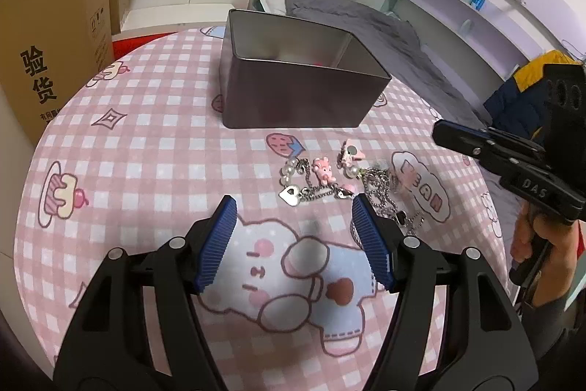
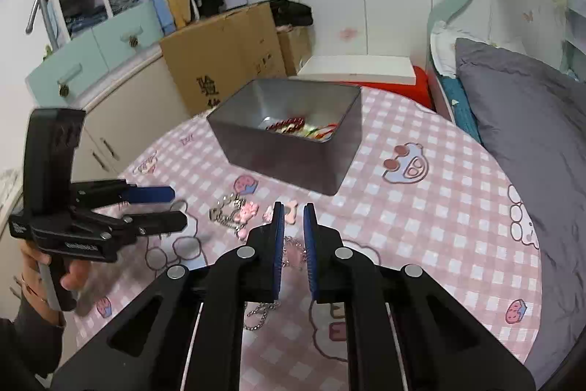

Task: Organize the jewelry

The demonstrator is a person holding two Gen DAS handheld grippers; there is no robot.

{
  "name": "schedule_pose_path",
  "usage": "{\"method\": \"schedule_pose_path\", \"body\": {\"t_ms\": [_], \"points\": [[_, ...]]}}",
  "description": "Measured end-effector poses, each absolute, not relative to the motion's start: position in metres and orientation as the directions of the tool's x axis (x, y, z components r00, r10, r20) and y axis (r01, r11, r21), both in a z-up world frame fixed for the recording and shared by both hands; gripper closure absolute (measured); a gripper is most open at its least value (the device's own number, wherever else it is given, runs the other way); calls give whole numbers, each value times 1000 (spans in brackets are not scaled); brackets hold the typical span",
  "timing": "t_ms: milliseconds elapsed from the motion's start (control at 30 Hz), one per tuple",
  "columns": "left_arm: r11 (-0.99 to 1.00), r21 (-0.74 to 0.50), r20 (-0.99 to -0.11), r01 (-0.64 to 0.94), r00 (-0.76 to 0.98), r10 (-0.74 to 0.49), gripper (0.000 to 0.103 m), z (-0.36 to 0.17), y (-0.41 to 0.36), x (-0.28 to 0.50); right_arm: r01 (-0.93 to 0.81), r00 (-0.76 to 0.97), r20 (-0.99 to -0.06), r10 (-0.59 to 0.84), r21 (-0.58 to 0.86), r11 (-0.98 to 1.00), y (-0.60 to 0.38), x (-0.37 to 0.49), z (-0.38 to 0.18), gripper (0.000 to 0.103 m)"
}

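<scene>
a round table is covered with a soft pink and white checked cloth [image 1: 154,149] printed with cartoon rabbits, cupcakes and strawberries. toward its far side stands a rectangular metal tin [image 1: 293,79], dull grey with smooth walls and rounded corners, open at the top; seen from the right wrist view, red beads and glossy coloured pieces lie on its shiny floor. on the cloth just in front of the tin, a tangle of jewelry [image 1: 322,182] is spread out: silver link chains, round pearls, a flat silver heart charm and small pink plastic figures. the left gripper [image 1: 293,233], black with ribbed blue rubber pads, is held with its fingers wide apart and nothing between them, its right pad tip beside the chains. the right gripper [image 2: 293,237] is seen above the jewelry with its blue pads drawn close together, a narrow gap remaining; whether a thin chain is pinched there cannot be told. a brown cardboard box [image 1: 55,61] stands beyond the table.
</scene>
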State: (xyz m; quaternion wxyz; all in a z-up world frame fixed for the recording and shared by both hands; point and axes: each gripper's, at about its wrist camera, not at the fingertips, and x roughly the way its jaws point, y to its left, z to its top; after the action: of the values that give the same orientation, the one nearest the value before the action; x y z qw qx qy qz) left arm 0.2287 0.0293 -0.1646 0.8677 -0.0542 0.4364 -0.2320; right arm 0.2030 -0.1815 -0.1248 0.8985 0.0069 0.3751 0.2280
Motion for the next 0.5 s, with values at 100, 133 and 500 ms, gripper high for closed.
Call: {"method": "schedule_pose_path", "body": {"t_ms": [100,133,500], "points": [[890,-294,-741,348,505,-442,38,-169,25,239,-388,615,-695,373,145,910,-182,207,-130,94],[892,-289,-743,346,506,-438,38,-169,24,240,-385,603,-704,376,156,910,-182,210,-133,94],[936,-40,-793,351,558,-244,66,-183,-7,256,-388,567,-726,388,180,904,-184,214,-152,93]]}}
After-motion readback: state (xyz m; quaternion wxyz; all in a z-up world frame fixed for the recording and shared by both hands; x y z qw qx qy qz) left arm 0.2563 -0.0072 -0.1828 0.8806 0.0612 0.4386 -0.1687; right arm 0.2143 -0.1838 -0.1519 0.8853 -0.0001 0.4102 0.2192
